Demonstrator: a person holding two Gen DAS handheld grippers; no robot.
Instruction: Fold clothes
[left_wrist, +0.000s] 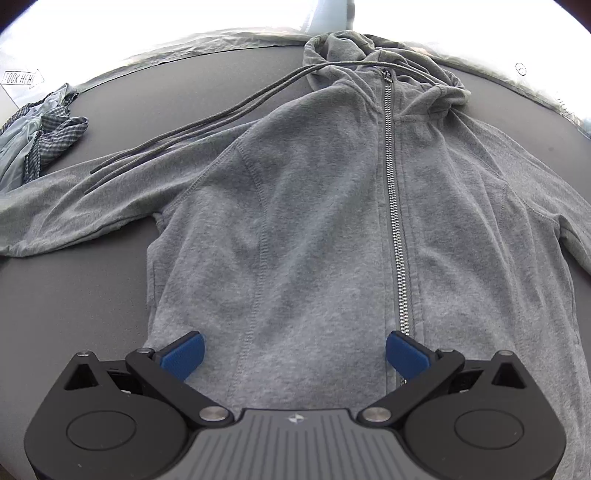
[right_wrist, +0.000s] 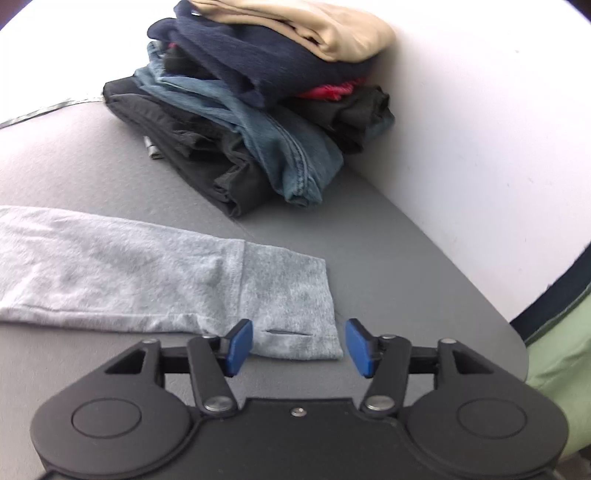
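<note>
Grey zip hoodie (left_wrist: 295, 206) lies flat (zipped, sleeves spread).

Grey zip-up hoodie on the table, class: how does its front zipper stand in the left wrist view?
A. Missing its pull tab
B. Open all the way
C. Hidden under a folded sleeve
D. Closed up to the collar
D: on the grey zip-up hoodie, the metal zipper runs joined from near the hem to its pull tab at the collar.

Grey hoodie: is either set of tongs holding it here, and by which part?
Neither. The left tongs stand open over the grey hoodie body; the right tongs are open around the sleeve cuff, pads not pressing.
</note>
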